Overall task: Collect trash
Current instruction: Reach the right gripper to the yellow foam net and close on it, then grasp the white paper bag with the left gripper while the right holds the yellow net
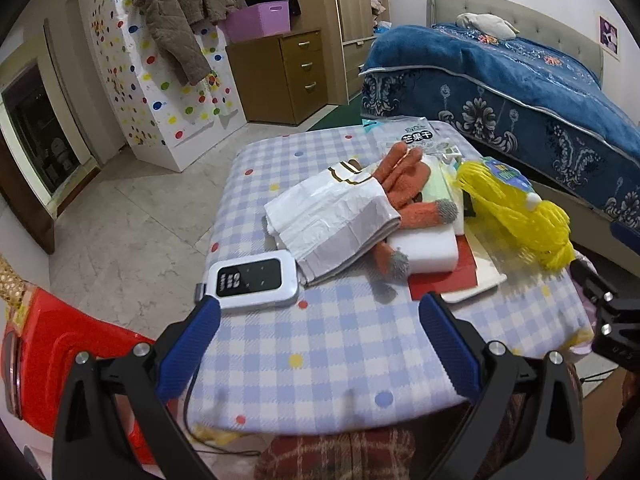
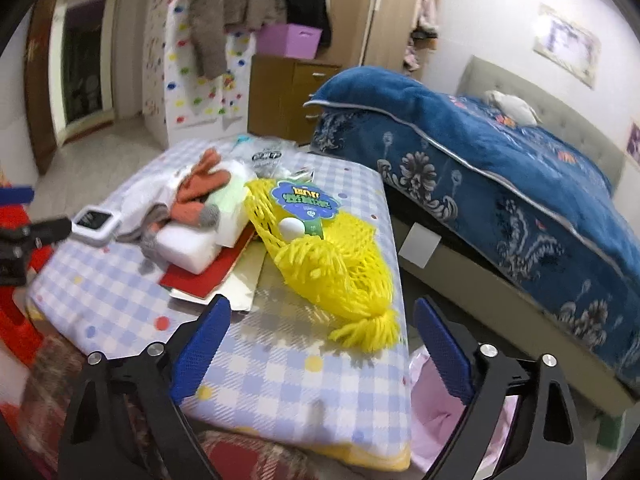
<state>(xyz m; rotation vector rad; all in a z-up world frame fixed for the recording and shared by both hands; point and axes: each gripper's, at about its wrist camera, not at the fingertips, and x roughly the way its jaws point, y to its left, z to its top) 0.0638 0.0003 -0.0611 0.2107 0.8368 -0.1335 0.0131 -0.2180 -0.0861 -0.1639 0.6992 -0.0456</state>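
crumpled yellow mesh bag [image 2: 320, 256]

2 orange gloves [image 1: 404, 184], 1 yellow net bag [image 2: 332, 264], 1 white paper bag [image 1: 328, 216], 1 foam block [image 1: 428, 250]

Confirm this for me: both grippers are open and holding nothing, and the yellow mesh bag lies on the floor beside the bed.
One detail is wrong. The yellow mesh bag lies on the checkered tablecloth at the table's edge nearest the bed, not on the floor; the right wrist view shows this. The rest holds: the left gripper and the right gripper are both open and holding nothing.
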